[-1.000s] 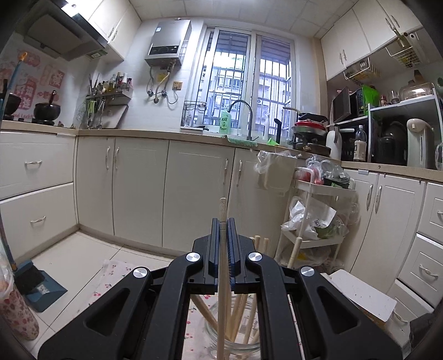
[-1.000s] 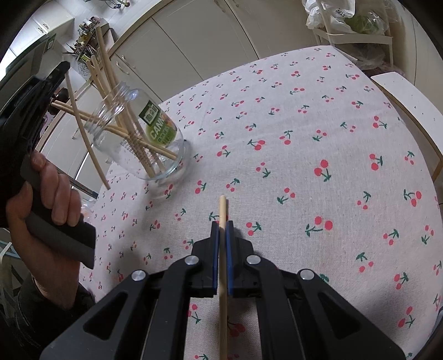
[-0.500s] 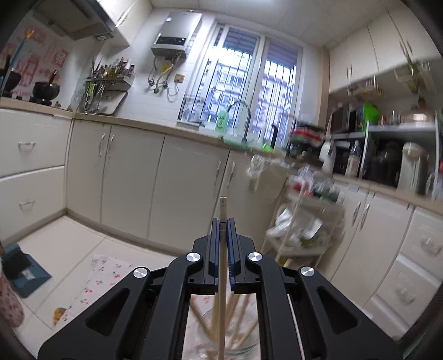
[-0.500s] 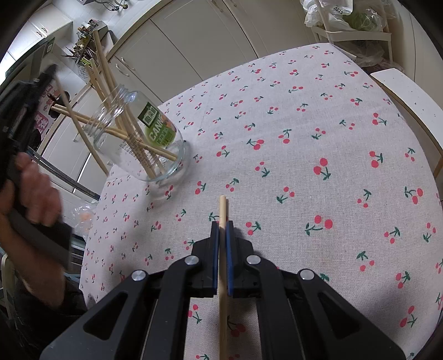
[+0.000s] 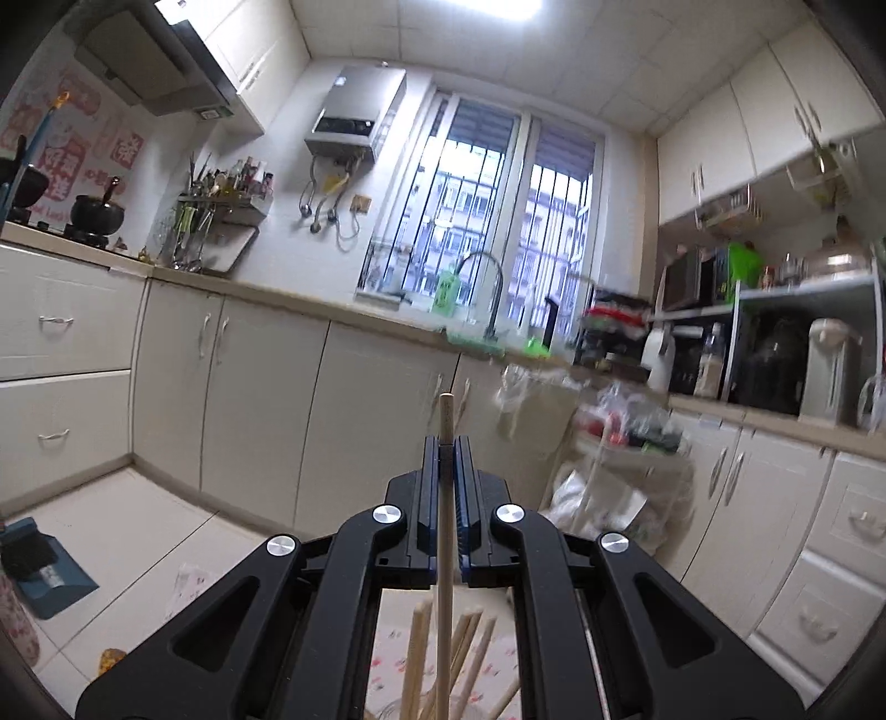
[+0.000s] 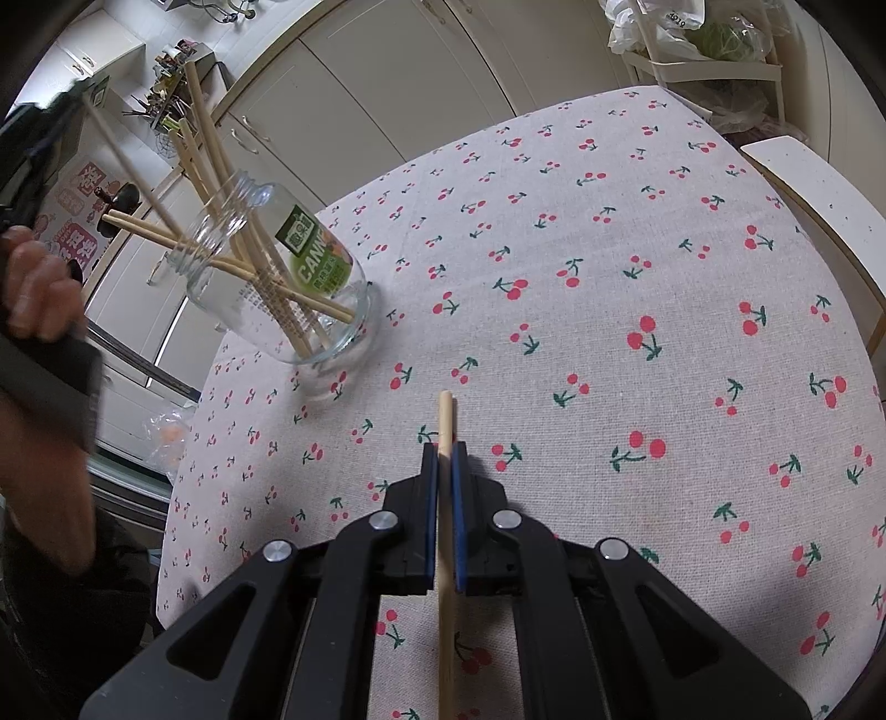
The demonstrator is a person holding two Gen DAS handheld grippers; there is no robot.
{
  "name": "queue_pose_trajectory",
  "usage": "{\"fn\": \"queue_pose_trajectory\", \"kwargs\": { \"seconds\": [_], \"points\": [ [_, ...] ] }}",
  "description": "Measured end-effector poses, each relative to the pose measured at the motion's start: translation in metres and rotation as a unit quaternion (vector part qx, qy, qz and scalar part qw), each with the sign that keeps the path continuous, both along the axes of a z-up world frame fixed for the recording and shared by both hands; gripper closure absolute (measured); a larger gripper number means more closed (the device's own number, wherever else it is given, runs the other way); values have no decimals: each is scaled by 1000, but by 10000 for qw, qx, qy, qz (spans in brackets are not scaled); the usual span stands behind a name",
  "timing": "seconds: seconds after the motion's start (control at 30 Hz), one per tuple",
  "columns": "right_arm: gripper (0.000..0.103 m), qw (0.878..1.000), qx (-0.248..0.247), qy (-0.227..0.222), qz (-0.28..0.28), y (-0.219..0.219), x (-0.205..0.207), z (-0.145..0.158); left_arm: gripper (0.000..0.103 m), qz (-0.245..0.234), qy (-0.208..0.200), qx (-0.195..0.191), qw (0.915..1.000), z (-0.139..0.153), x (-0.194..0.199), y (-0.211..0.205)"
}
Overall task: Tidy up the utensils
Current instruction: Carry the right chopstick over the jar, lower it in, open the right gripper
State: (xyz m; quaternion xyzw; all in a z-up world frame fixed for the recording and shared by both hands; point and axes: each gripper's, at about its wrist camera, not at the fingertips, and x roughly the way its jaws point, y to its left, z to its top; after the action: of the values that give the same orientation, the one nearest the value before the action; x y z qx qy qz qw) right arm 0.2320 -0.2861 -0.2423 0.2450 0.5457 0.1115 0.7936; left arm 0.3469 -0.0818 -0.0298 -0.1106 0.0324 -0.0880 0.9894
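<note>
Daylight pours through the barred window [image 5: 493,221], blown out pale, and a ceiling light [image 5: 487,6] glares at the top edge. The shelves [image 5: 775,310] at right smear with motion blur. Over the cherry-print surface [image 6: 637,266] light is soft and even; the hand [image 6: 39,293] at left is blurred. Fisheye bending curves both views, corners vignetted black.

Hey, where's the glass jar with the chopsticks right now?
In the right wrist view, the glass jar stands on the cherry-print tablecloth at its left edge, up and left of the right gripper, near the person's hand.

Both grippers [image 5: 446,459] [image 6: 443,459] clamped shut
</note>
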Motion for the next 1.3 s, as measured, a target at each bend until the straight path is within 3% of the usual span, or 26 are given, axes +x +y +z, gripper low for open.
{"fn": "queue_pose_trajectory", "kwargs": {
  "seconds": [0.2,0.33,0.47,0.63,0.7,0.8,0.9,1.0,1.3],
  "points": [
    [97,10000,41,-4,-44,-4,0,0,98,-64,277,344,9990,-24,2,-7],
    [97,9989,329,-227,-229,-13,-1,9,96,-256,524,510,9970,-32,1,-6],
    [97,9934,847,-634,-440,-22,-1,28,72,-270,537,513,9969,-30,-9,5],
    [97,9745,1560,-1363,-858,-31,3,66,60,-207,488,366,9979,-21,-28,28],
    [97,9618,1753,-1818,-1056,-31,8,88,50,-112,488,283,9983,-19,-36,39],
    [97,9441,1889,-2395,-1252,-29,19,118,45,103,616,92,9980,-29,-51,61],
    [97,9218,1890,-3057,-1451,-18,38,145,44,257,936,10,9953,-52,-60,76],
    [97,9092,1681,-3449,-1619,-6,58,154,43,355,1368,-121,9899,-82,-65,90],
    [97,8926,717,-4180,-1533,40,100,165,43,395,1703,-512,9833,-123,-68,112]
  ]
}}
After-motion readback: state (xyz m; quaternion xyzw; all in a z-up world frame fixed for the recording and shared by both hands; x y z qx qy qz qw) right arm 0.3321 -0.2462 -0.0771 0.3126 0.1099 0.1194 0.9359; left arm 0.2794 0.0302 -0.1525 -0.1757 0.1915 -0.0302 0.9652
